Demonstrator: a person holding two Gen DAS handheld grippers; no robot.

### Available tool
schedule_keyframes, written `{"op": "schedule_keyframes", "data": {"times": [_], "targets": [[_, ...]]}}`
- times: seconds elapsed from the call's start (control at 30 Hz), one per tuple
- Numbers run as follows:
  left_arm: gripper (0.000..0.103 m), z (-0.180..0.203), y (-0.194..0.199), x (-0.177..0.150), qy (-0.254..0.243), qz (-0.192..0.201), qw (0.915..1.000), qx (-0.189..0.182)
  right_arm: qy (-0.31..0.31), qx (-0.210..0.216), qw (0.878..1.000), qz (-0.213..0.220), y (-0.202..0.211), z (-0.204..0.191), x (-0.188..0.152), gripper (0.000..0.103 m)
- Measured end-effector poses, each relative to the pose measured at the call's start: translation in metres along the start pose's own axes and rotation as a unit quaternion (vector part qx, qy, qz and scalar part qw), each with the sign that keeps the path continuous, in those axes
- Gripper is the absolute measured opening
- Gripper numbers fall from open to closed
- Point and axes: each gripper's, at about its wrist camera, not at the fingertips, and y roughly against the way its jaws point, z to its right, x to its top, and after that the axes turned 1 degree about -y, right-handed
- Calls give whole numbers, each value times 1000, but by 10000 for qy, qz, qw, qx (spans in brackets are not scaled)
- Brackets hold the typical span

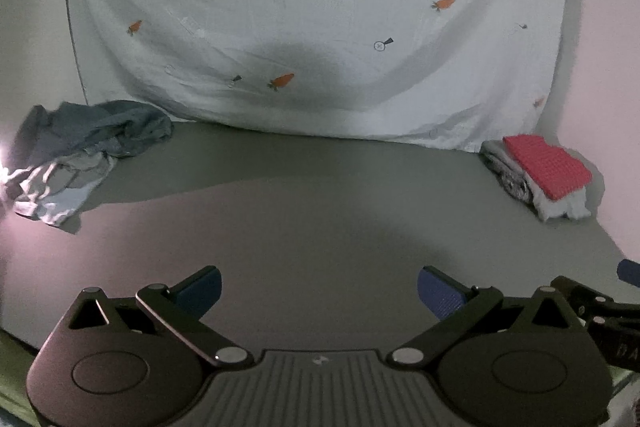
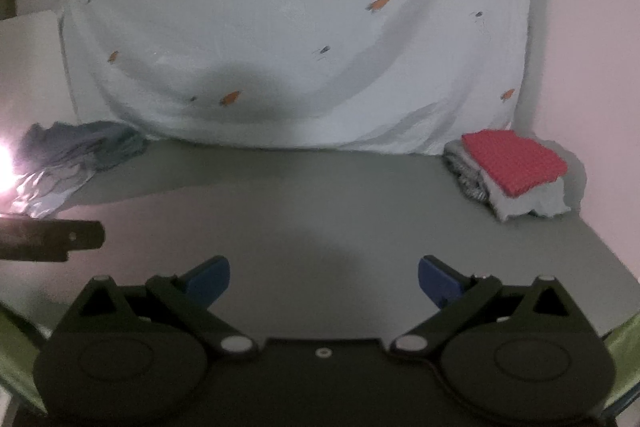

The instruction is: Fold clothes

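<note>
Clothes sit in two camps right now: a crumpled heap (image 1: 80, 151) of blue-grey and pale fabric at the far left of the grey surface (image 1: 320, 211), and a neat folded stack (image 1: 540, 175) at the far right, a red knitted piece on top of grey and white layers. That split reads like a sorting layout, loose items on one side, finished ones squared up on the other, with the wide middle kept bare as your working area. Behind it all hangs a white sheet with carrots (image 1: 320, 7), draped as a backdrop.

Your left gripper (image 1: 320, 291) has its blue pads spread wide and holds nothing; it hovers low over the near edge of the surface, pointing at the open middle. Your right gripper (image 2: 324, 281) is the same story, jaws wide, nothing between them, just beside the left one.

Relative to you, the heap lies well ahead and off to the left of both grippers, and the stack well ahead to the right (image 2: 516, 171). Neither is touched by a pad. With the middle bare and both grippers free, this could be a pause between garments or the close of the job with the heap left over; I can't settle which.
</note>
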Motion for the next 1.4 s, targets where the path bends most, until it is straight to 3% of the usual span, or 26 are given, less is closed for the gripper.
{"op": "schedule_keyframes", "data": {"times": [0.33,0.4,0.47,0.6,0.83,1.07,1.27,1.4], "targets": [[103,19,-74,48,803,-649,9946,82,983,46,9950,191,-77,22,11,97],[103,23,-89,58,962,-778,9923,99,1015,317,9942,136,-95,21,7,92],[103,12,-109,74,1088,-778,9907,239,1157,494,9920,35,-122,17,6,72],[103,-20,-125,86,1195,-765,9881,601,1575,672,9852,86,-171,5,18,61],[103,-125,-161,98,1403,-703,9811,1130,1782,784,9809,-23,-231,-61,61,38],[102,-264,-220,138,1221,-375,9760,1762,1796,919,9791,-251,-291,-178,116,32],[101,-353,-300,189,630,-11,9729,2226,1852,1058,9769,-151,-358,-280,167,19],[88,-404,-344,209,114,169,9654,2600,1747,1469,9733,-252,-418,-340,196,19]]}}
